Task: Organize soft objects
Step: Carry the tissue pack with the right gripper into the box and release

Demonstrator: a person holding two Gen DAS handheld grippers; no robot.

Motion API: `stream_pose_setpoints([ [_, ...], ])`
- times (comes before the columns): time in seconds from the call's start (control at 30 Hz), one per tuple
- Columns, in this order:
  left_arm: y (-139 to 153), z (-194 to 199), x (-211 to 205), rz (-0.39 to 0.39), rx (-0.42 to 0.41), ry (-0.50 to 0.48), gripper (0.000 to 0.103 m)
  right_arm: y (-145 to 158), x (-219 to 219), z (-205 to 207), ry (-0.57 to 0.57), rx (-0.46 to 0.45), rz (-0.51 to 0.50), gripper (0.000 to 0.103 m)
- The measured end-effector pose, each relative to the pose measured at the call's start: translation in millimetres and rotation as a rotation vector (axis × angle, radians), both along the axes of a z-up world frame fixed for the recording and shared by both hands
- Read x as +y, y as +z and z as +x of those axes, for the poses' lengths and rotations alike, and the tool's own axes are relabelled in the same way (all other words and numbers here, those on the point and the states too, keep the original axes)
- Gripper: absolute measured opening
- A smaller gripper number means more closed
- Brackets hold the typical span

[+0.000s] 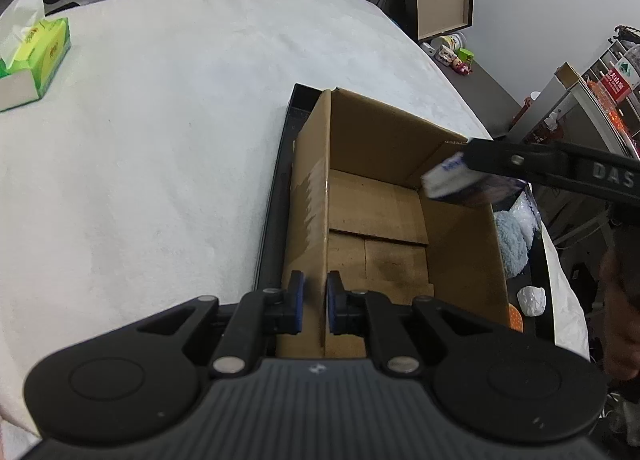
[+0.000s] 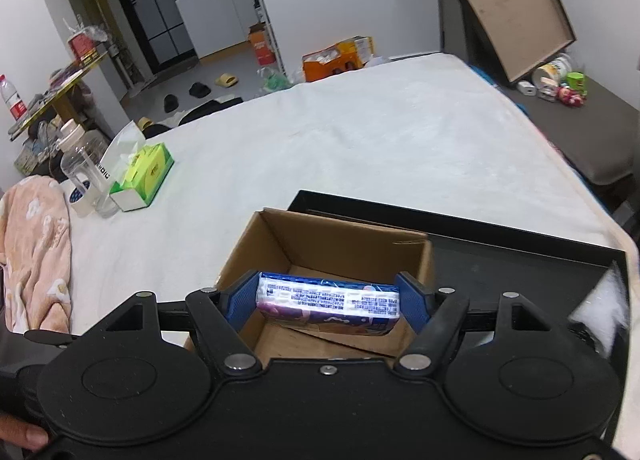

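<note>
An open cardboard box (image 1: 384, 220) stands in a black tray (image 1: 276, 196) on a white cloth. My left gripper (image 1: 315, 302) is shut on the box's near left wall, one blue pad on each side of the cardboard. My right gripper (image 2: 326, 300) is shut on a blue and purple tissue pack (image 2: 328, 302), held crosswise above the open box (image 2: 332, 248). In the left wrist view the pack (image 1: 464, 184) hangs over the box's right rim, gripped by the right gripper (image 1: 460, 176). The box's bottom is bare.
Beside the box in the tray lie a fluffy pale blue item (image 1: 510, 244), a white crumpled item (image 1: 531, 300) and an orange piece (image 1: 516, 318). A green tissue box (image 2: 144, 176) stands far left on the cloth, by a clear jar (image 2: 82, 164) and a pink blanket (image 2: 36, 248).
</note>
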State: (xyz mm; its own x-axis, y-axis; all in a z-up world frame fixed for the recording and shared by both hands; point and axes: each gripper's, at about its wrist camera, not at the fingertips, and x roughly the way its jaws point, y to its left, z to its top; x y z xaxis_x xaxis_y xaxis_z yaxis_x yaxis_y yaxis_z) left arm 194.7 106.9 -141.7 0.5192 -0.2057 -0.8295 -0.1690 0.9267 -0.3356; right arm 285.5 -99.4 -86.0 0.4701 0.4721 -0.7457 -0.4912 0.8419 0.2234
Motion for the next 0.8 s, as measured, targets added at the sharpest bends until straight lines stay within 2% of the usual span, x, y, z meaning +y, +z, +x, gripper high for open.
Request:
stream_pose_setpoints([
  [0.43,-5,4,9,-0.043,0.010,-0.018,0.011,-21,27,12,0.022,0.026,-0.017,0.071],
  [0.57,-6,3,10,-0.047,0.008,-0.020,0.011,-21,32,19,0.011,0.015,0.010,0.072],
  [0.63,-6,2,10,-0.047,0.006,-0.019,0.011,-20,34,23,0.006,0.010,0.031,0.073],
  [0.7,-6,3,10,-0.044,0.006,-0.016,0.011,-20,35,26,0.001,0.008,0.032,0.080],
  [0.8,-6,3,7,-0.035,0.005,-0.020,0.011,-20,35,25,0.001,0.011,0.036,0.081],
])
